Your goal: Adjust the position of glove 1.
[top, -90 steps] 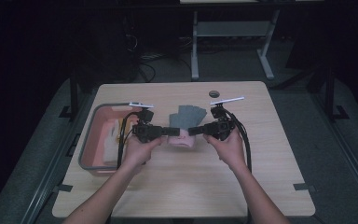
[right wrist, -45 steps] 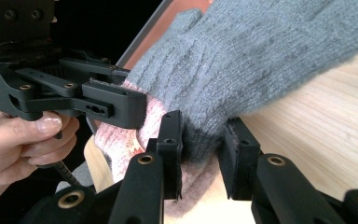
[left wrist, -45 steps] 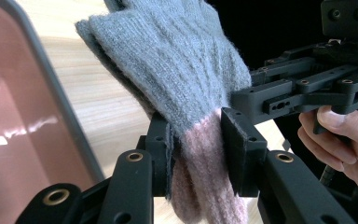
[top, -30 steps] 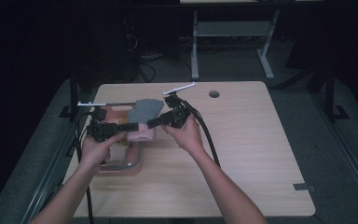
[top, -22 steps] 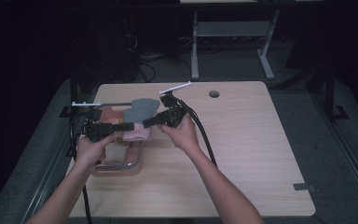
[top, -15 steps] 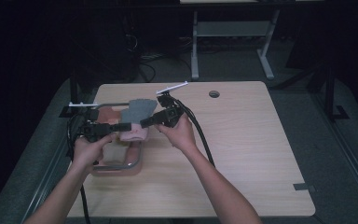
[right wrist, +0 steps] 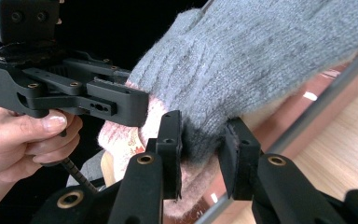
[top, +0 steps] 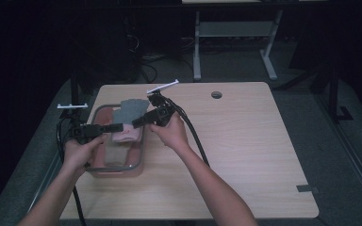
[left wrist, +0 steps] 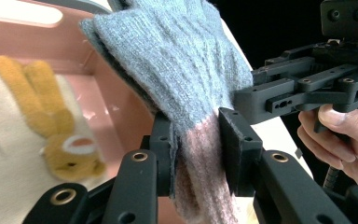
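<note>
Inside the pink bin point(top: 104, 157) lies a cream glove point(left wrist: 9, 154).

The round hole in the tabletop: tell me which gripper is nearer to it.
Right. The right gripper is left of the hole; the left gripper lies farther left, over the pink bin.

From my station the glove point(left wrist: 186, 74) reads as soft knitted wool, grey and fuzzy over most of its surface, with a pink ribbed cuff of the same matt yarn. The fingers point(left wrist: 162, 149) of my left gripper point(left wrist: 193, 154) and those of my right gripper point(right wrist: 200, 149) look like matt black plastic with brass-coloured bushings at the pivots. The bin point(top: 104, 112) is smooth pink plastic, glossy enough to catch highlights, rimmed with a dull grey metal bar. Inside lies a cream knit cloth point(left wrist: 9, 154) with a fuzzy orange pattern. The bench point(top: 254, 141) is pale wood-grain laminate, smooth and matt.
</note>
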`<action>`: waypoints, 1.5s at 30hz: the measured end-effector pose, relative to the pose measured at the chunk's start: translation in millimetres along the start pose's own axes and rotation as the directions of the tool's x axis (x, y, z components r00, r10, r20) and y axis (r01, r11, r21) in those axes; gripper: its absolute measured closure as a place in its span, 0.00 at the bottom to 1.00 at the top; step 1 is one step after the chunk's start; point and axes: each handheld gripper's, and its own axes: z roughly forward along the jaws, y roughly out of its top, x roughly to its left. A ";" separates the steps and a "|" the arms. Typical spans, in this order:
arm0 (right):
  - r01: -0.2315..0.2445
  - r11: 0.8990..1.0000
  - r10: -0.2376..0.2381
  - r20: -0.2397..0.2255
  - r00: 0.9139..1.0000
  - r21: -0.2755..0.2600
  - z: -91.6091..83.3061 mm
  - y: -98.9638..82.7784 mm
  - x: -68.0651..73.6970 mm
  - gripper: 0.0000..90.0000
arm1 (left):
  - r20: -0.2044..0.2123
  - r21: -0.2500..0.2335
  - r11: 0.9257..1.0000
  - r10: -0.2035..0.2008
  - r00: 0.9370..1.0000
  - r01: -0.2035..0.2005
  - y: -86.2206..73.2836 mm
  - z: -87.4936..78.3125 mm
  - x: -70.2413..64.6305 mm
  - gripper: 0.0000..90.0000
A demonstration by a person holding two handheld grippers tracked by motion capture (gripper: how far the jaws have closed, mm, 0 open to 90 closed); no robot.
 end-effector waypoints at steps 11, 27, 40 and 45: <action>0.002 1.000 -0.001 -0.013 1.000 0.023 21.3 3.9 1.0 0.79 | -0.025 0.009 1.000 -0.029 0.999 0.029 -4.4 -8.8 15.2 0.76; -0.007 0.997 0.008 -0.014 1.000 0.070 49.4 5.2 -0.1 0.79 | -0.071 0.022 0.998 -0.060 0.996 0.062 -13.0 -14.9 33.8 0.76; -0.011 0.993 0.011 0.000 1.000 0.120 63.6 4.7 -1.5 0.78 | -0.085 0.032 0.996 -0.078 0.993 0.081 -21.6 -15.4 44.7 0.76; -0.015 0.992 0.015 0.001 1.000 0.128 64.6 4.2 -3.0 0.77 | -0.088 0.037 0.996 -0.083 0.993 0.087 -23.8 -14.0 46.3 0.76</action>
